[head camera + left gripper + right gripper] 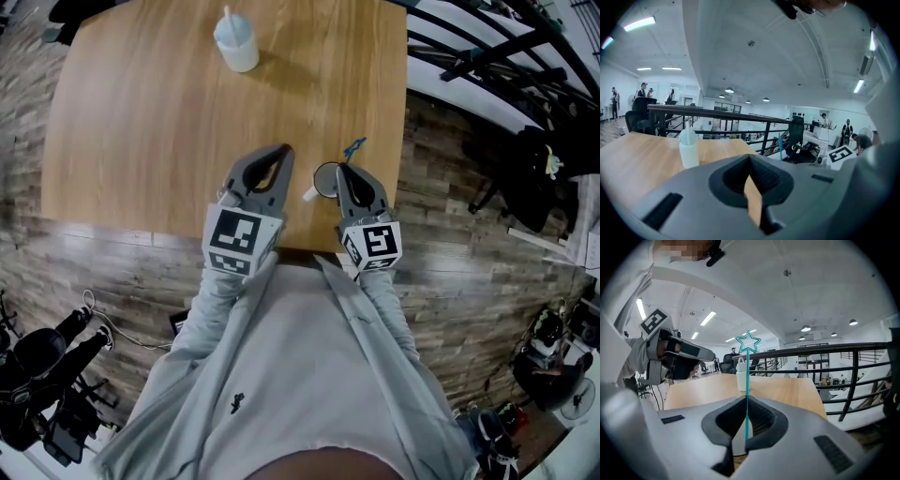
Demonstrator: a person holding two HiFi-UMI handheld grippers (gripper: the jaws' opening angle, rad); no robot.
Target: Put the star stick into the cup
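The star stick [748,341] is a thin teal rod topped with an outlined star. It stands upright, pinched between the jaws of my right gripper [746,401], which is shut on it. In the head view its blue star [353,147] pokes out past the right gripper [343,170] near the table's front right. The cup [320,173], a small clear round one, sits just left of and below those jaws; its pale wall [738,442] shows under them. My left gripper [281,153] hovers beside it, shut and holding nothing; only wood shows in its jaw gap [751,187].
A white squeeze bottle [236,42] stands at the far side of the wooden table [141,122]; it also appears as the bottle [688,150] and the bottle [742,369]. A black railing [853,376] runs beyond the table's right edge. Wood-plank floor surrounds the table.
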